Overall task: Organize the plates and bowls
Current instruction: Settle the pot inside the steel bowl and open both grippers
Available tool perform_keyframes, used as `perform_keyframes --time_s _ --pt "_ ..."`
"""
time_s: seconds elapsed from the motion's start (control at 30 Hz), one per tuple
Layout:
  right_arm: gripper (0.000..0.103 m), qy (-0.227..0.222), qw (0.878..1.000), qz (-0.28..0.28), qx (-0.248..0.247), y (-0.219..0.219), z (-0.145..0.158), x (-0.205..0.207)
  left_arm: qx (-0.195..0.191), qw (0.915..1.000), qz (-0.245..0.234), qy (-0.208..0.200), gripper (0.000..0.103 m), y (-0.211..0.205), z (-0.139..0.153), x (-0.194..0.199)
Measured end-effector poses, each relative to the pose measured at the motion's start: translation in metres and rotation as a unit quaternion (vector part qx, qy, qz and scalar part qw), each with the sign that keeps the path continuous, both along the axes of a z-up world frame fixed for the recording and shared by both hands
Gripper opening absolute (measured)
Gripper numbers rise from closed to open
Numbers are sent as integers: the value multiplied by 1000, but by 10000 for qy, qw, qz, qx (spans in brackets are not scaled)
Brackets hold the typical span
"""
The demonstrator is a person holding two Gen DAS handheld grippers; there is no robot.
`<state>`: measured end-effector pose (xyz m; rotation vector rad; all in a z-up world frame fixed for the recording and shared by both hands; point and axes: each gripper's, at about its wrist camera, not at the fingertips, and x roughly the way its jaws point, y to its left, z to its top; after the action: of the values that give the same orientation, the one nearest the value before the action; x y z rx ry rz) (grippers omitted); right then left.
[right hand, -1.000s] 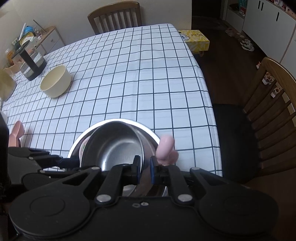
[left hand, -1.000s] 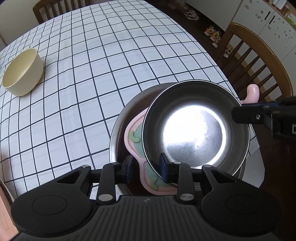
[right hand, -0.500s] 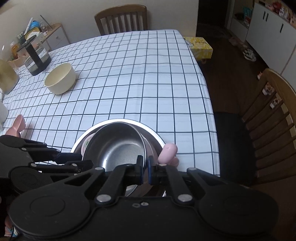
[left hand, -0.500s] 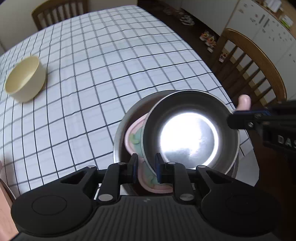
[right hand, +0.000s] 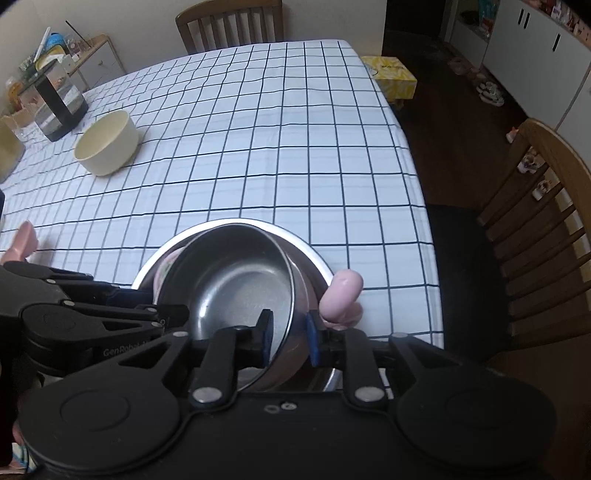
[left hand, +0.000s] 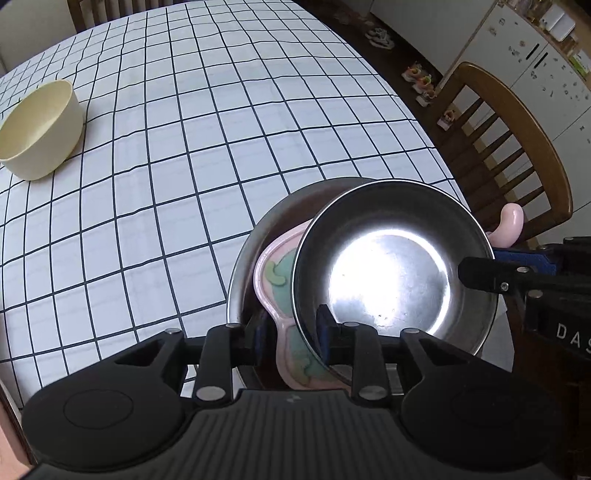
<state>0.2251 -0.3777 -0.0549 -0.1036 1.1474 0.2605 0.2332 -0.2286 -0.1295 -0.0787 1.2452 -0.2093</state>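
A wooden chair (right hand: 532, 206) stands right of the claw, another chair (right hand: 229, 22) far ahead beyond the checked desk (right hand: 295, 147). A yellow box (right hand: 391, 75) sits on the floor, ahead-right.

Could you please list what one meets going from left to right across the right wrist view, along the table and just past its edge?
Black container → cream bowl → small steel bowl → pink handle → wooden chair.
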Motion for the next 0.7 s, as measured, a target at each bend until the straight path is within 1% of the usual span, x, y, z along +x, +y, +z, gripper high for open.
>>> perform_keyframes --time_s 0.17,0.27,0.5,0.6,0.7 --pt "13 -148 9998 30 -121 1 0 -5 100 9997 -34 -225 23 -1 11 -7" --pt "12 -193 9997 38 -164 1 3 -7 84 9997 -31 -217 22 3 22 -10" --pt "11 -46 9997 14 229 -1 17 -12 217 9997 1 -86 22 12 44 -21" --pt "11 135 9992 -14 389 -2 14 -13 264 9996 -33 -27 22 14 45 -23" --pt "10 261 9987 -53 437 -2 6 -12 334 9994 -58 -6 22 10 39 -22"
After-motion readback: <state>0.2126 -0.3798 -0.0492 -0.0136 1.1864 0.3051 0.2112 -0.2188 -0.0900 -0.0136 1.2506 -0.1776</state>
